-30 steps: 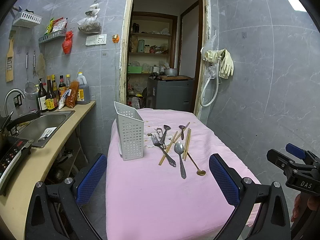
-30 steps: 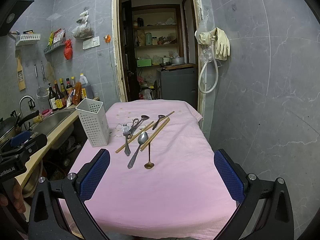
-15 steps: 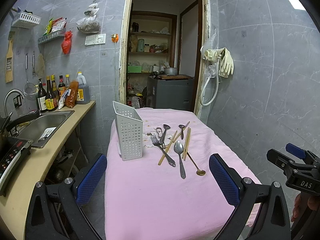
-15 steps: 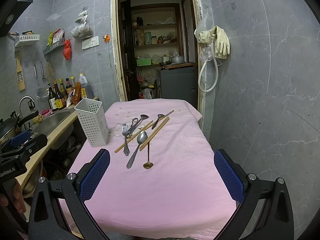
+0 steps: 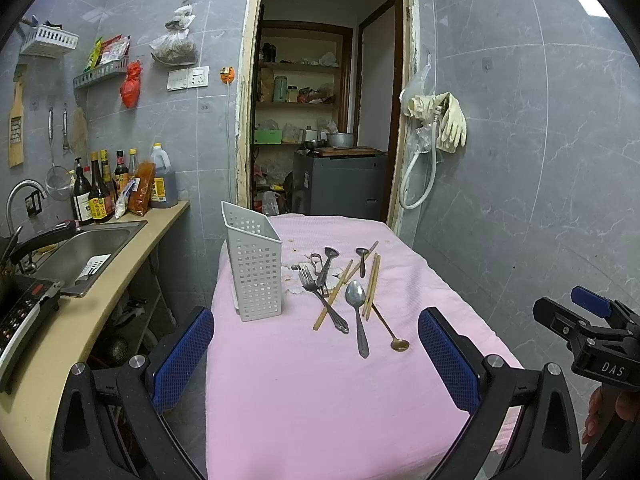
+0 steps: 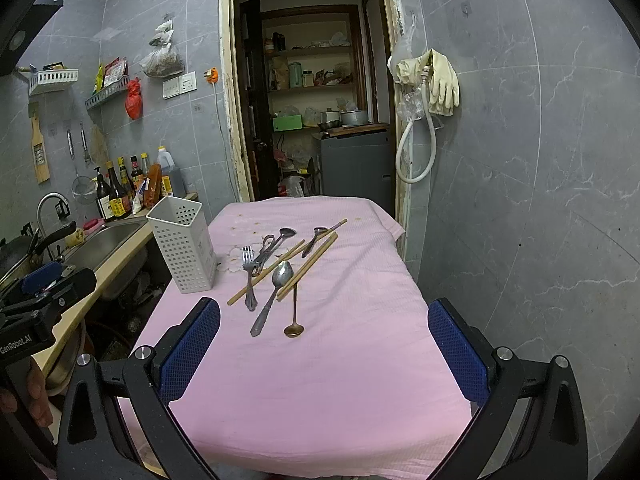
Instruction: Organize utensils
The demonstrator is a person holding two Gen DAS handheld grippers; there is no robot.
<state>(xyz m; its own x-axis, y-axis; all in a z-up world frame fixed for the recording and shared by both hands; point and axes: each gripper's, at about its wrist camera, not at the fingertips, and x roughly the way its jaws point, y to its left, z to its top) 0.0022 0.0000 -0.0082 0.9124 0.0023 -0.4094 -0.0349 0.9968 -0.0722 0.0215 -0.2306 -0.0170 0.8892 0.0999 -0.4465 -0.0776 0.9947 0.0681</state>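
Note:
A pile of utensils lies mid-table on the pink cloth (image 5: 320, 392): a silver spoon (image 5: 357, 312) (image 6: 276, 288), a fork (image 5: 316, 292) (image 6: 248, 276), a small bronze spoon (image 5: 390, 330) (image 6: 294, 312), wooden chopsticks (image 5: 372, 284) (image 6: 308, 264) and other small spoons. A white perforated utensil holder (image 5: 256, 272) (image 6: 182, 250) stands upright left of them. My left gripper (image 5: 316, 360) is open, over the near part of the table. My right gripper (image 6: 324, 356) is open too, well short of the utensils. Neither holds anything.
A counter (image 5: 52, 344) with a sink (image 5: 84, 256), sauce bottles (image 5: 100, 196) and a cooker (image 5: 20, 320) runs along the left. An open doorway (image 5: 320, 120) to a pantry lies behind the table. A tiled wall (image 5: 520, 200) with rubber gloves (image 5: 450, 120) closes the right.
Both views have shifted only slightly; the utensils and holder lie where they were. Both grippers stay open.

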